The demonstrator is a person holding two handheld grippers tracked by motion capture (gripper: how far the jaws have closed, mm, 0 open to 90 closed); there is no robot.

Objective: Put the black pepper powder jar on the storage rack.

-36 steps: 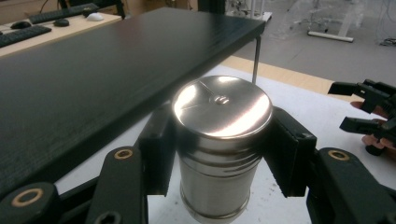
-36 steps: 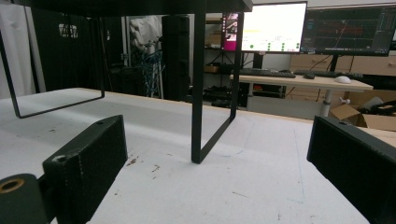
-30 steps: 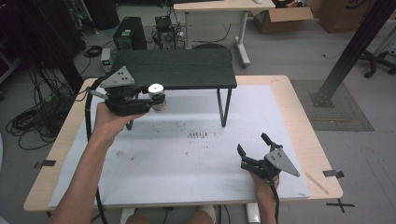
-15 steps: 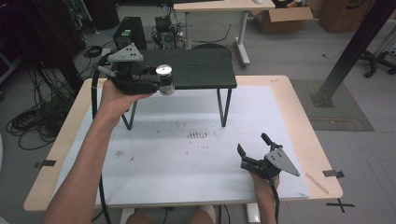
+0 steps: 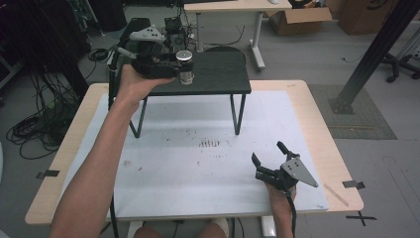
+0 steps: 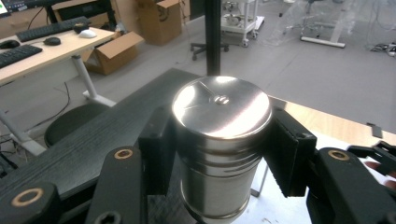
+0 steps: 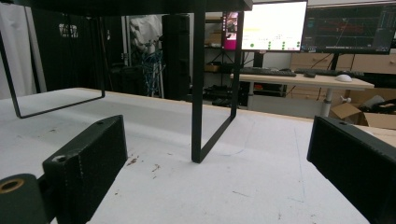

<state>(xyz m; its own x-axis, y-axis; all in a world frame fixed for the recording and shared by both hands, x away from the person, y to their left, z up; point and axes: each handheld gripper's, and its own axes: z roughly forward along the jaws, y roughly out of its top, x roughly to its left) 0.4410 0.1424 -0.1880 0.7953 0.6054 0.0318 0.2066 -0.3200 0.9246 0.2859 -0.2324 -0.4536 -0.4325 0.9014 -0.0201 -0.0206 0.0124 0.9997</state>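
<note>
A shiny steel can [image 5: 185, 66] [image 6: 219, 140] with a flat lid is held upright in my left gripper [image 5: 184, 67] [image 6: 219, 154], whose black pads press on both its sides. It hangs over the left part of a black raised shelf [image 5: 218, 74] [image 6: 84, 149], just above the top. My right gripper [image 5: 270, 157] [image 7: 219, 168] rests low on the white table mat [image 5: 198, 163] at the front right, jaws open with nothing between them, facing the shelf's metal leg [image 7: 198, 84].
The shelf stands on thin black legs [image 5: 238, 113] at the back of the mat. Dark scuff marks [image 5: 209, 144] lie mid-mat. Desks, boxes and cables surround the wooden table [image 5: 322, 144] on the floor.
My left gripper has lifted the steel can from beside the shelf's left edge up and away, to above the shelf top. The right gripper has stayed still.
</note>
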